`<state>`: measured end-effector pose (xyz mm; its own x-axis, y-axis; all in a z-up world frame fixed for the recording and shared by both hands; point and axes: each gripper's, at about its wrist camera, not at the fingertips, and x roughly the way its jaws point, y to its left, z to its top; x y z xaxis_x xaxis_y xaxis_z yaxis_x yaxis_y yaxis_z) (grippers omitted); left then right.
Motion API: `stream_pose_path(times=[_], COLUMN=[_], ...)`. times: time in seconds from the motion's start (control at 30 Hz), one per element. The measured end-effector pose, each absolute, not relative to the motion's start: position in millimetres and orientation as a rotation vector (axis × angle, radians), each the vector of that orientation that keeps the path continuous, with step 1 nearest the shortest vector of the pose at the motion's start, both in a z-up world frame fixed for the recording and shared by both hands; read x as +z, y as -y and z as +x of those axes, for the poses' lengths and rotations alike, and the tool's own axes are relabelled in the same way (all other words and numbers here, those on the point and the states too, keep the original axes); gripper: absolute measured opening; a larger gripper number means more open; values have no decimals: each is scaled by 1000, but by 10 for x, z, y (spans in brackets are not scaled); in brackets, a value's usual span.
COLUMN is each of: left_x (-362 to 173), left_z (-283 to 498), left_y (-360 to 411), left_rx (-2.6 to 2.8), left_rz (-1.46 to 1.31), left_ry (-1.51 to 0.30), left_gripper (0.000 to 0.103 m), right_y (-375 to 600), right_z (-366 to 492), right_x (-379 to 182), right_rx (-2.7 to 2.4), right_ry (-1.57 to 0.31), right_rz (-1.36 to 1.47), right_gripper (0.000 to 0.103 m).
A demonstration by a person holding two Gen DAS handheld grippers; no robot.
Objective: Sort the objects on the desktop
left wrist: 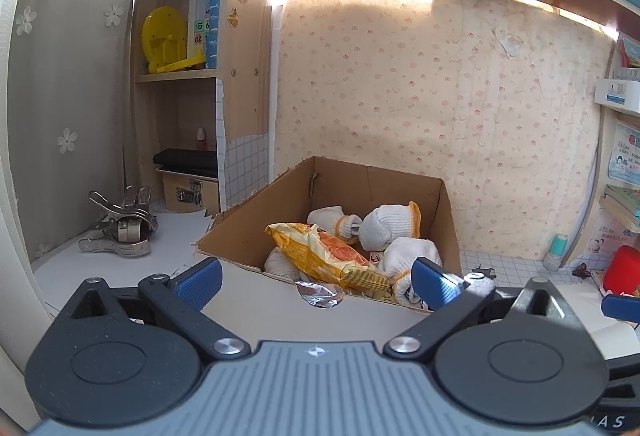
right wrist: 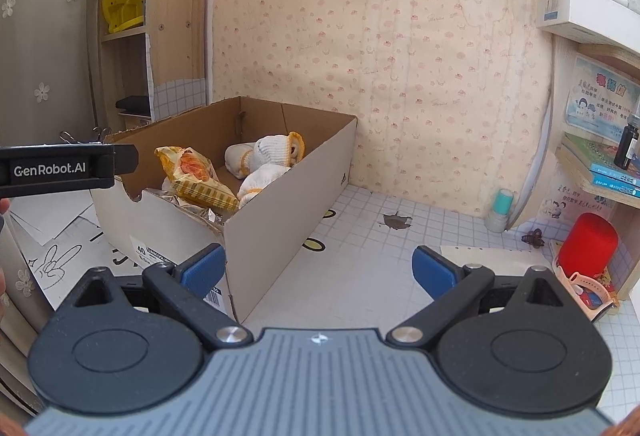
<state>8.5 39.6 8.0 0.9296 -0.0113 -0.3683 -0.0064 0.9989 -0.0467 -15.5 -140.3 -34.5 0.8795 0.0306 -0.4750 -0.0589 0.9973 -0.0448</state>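
Left gripper (left wrist: pixel 316 280) spread wide, blue pads holding nothing, hanging just in front of the near wall of the open brown cardboard box (left wrist: pixel 240 236). Going left to right in that view: pile of shiny metal spring clips (left wrist: pixel 120 232) lying on the white tabletop (left wrist: pixel 72 268) near the curtain, well apart from the box. Then the box itself, with a yellow-and-orange crinkly snack bag (left wrist: pixel 328 256) leaning on the left inside, and white knitted work gloves with orange cuffs (left wrist: pixel 388 228) heaped behind and to the right of it. Crumpled bit of silver foil (left wrist: pixel 320 294) poking up at a cut-out in the box's near wall. Small teal-capped white bottle (left wrist: pixel 557 250) standing further right by the shelf unit, red cylindrical container (left wrist: pixel 622 268) at the far edge.

Right gripper (right wrist: pixel 318 272) also wide apart, empty, hovering over the checkered tabletop (right wrist: pixel 380 236) just right of the box (right wrist: pixel 280 195). Same bag (right wrist: pixel 196 175) and gloves (right wrist: pixel 268 159) visible inside. Brown stain-like patch (right wrist: pixel 396 222) on the tabletop, then the teal-capped bottle (right wrist: pixel 500 209), then the red container (right wrist: pixel 588 246) beside a sheet of white punched paper (right wrist: pixel 488 256).
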Motion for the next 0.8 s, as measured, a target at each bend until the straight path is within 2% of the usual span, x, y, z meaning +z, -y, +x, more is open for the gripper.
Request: stream_pose_path(times=[0.8], left_x=[106], left_z=[88], left_y=[-432], left_rx=[5], left_rz=[-49], left_ry=[-360], left_gripper=[103], right_y=[1405], right_z=[-143], right_x=[-344], right_rx=[45], right_ry=[-495], right_rz=[-60], right_gripper=[97])
